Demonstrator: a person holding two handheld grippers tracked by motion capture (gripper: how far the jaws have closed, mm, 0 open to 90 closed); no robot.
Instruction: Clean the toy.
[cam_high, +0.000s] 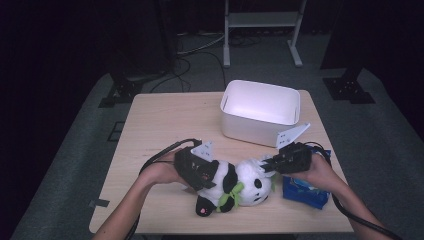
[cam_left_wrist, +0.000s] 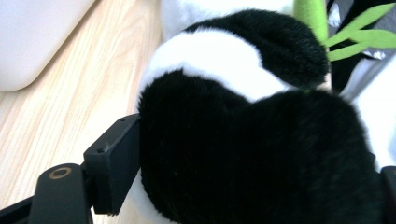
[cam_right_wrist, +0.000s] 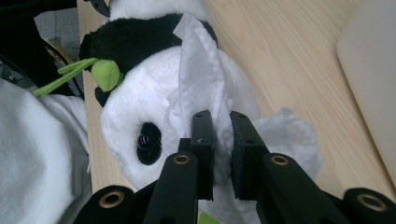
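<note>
A black-and-white panda plush (cam_high: 239, 181) with a green bamboo sprig lies on its side near the front of the wooden table (cam_high: 160, 120). My left gripper (cam_high: 210, 175) grips the plush's body from the left. In the left gripper view its jaws press into the black fur of the panda (cam_left_wrist: 243, 154) on both sides. My right gripper (cam_high: 265, 166) comes in from the right at the panda's head. It is shut on a crumpled white tissue (cam_right_wrist: 201, 70) that drapes over the panda's white face (cam_right_wrist: 135, 102), beside its eye.
A white plastic bin (cam_high: 260, 87) stands at the back right of the table, just beyond the right gripper. A blue packet (cam_high: 305, 192) lies under the right hand near the front right edge. Bare tabletop stretches to the left and behind the plush.
</note>
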